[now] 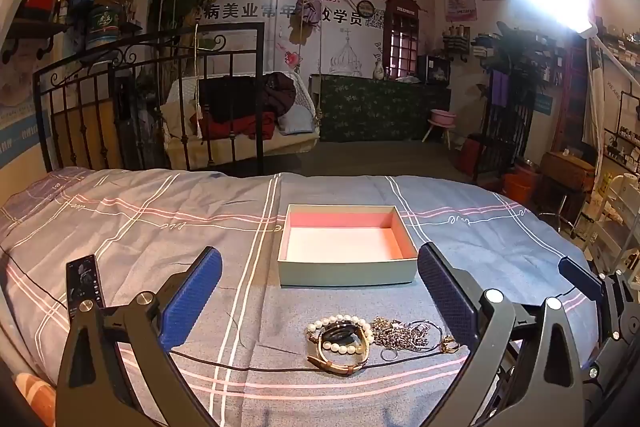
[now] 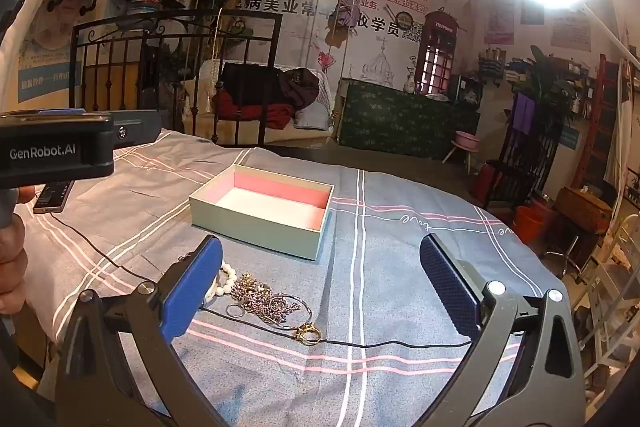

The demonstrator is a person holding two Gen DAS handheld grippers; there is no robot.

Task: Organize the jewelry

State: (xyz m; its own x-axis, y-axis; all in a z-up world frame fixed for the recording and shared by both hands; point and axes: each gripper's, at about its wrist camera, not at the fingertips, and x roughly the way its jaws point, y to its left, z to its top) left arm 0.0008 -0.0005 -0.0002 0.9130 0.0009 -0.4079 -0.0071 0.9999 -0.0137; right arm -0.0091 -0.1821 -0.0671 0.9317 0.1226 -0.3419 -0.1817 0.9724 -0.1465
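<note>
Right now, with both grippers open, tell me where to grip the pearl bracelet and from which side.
Grip the pearl bracelet at its far arc, coming down from above. That arc lies free on the sheet; the near side overlaps the watch, and the chains crowd its right. The left gripper looks nearest.

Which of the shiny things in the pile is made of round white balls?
The pearl bracelet, at the pile's left. Its white beads set it apart from the silvery chains and gold ring.

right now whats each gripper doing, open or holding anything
left gripper: open, holding nothing, above the jewelry on the bed.
right gripper: open, holding nothing, near the box.
</note>
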